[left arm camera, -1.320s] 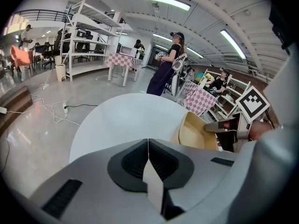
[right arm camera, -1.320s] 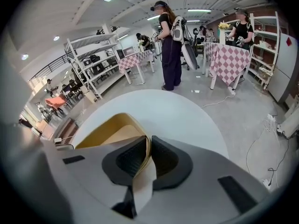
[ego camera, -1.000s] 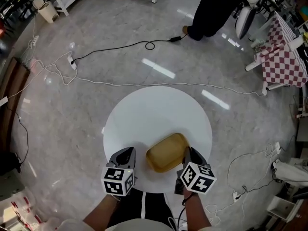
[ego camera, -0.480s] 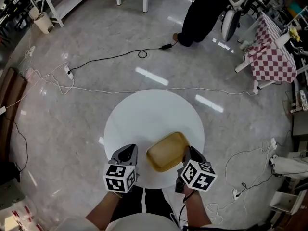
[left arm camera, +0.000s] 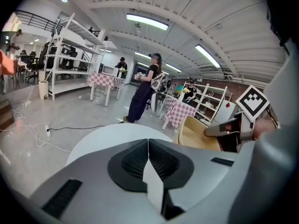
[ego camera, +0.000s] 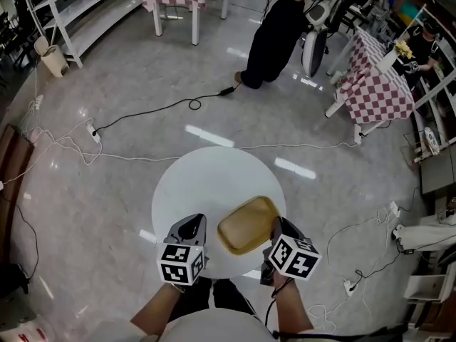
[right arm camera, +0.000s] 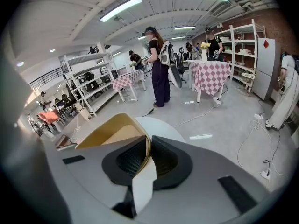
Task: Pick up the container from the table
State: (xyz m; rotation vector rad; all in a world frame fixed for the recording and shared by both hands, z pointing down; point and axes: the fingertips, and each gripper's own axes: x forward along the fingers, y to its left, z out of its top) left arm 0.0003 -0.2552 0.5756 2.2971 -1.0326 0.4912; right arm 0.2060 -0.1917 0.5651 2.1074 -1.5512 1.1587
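Over the table (ego camera: 214, 180), the right hand-held gripper (ego camera: 276, 226) pinches the container (ego camera: 246, 225) by its rim to lift it — the left hand-held gripper (ego camera: 192, 224) is closed, empty.

The grey left gripper (ego camera: 189, 225) and right gripper (ego camera: 277, 226) bear black ribbed jaws and black-and-white marker cubes (ego camera: 181, 263).

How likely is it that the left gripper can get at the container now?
Probably yes. The left gripper sits beside the container with nothing between them; the right gripper clamps only the opposite rim. The left jaws are shut, so they would have to open first.
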